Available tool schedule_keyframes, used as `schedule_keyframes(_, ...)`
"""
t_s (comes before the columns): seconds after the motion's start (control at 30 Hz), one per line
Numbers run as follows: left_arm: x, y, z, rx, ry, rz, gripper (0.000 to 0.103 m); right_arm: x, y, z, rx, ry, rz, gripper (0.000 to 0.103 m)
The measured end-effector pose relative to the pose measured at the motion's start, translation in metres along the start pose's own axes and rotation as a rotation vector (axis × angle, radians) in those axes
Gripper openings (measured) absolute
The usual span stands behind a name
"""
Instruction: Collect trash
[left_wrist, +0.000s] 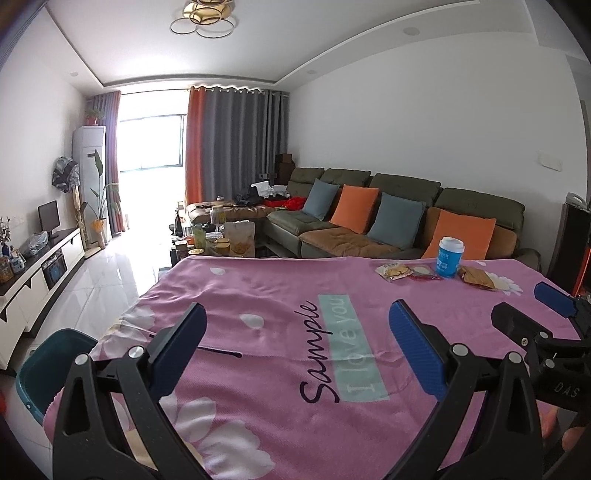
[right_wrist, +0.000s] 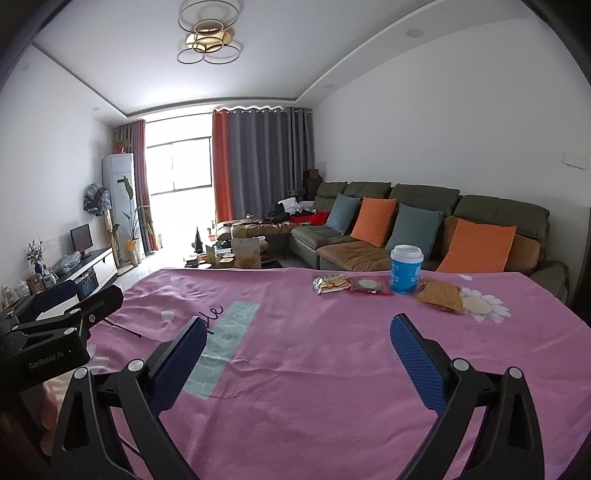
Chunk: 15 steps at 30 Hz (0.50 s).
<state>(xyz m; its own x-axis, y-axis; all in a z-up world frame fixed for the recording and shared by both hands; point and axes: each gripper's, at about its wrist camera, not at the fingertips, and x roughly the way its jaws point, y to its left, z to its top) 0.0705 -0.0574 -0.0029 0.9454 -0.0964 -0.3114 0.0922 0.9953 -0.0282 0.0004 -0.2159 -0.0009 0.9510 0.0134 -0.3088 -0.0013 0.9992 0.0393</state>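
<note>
the table was covered with a pink woven cloth (right_wrist: 332, 369) printed with white daisies, a black "sample" script and a mint "i love you" strip. i'll place everything off the blue paper cup with the white lid (right_wrist: 405, 271), which stood upright near the cloth's far edge. just left of the cup lay a flat red-edged clear wrapper with a round biscuit inside (right_wrist: 368, 285), and left of that a silvery snack packet showing crackers (right_wrist: 330, 285). just right of the cup sat a crumpled orange-brown wrapper (right_wrist: 441, 295), with a pale round disc at its near-right end, partly over a daisy print.

the right gripper (right_wrist: 298, 341) hovered well in front of the cup, its blue-padded fingers (right_wrist: 413, 350) spread wide with nothing between them. the left gripper (left_wrist: 297, 326) was further left of the cup and nearer the camera side, fingers (left_wrist: 412, 334) likewise spread wide and holding nothing. a thin dark stick (left_wrist: 218, 351) lay on the cloth far left of the cup.

a teal plastic bin (left_wrist: 44, 369) stood on the floor off the cloth's near-left corner. behind the cup ran an olive-green sectional sofa (right_wrist: 424, 221) with orange and grey-blue cushions. far left of it was a cluttered low coffee table (right_wrist: 236, 254), grey and orange curtains (right_wrist: 258, 162) by a bright window, and a white tv cabinet (right_wrist: 92, 266) along the left wall.
</note>
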Motion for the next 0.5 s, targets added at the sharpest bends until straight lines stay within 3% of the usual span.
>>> schedule_keyframes(0.5, -0.0036, 0.0003, 0.0042, -0.002, -0.016, 0.016, 0.097, -0.0046, 0.0034, 0.0034, -0.007, -0.022, -0.013, 0.096)
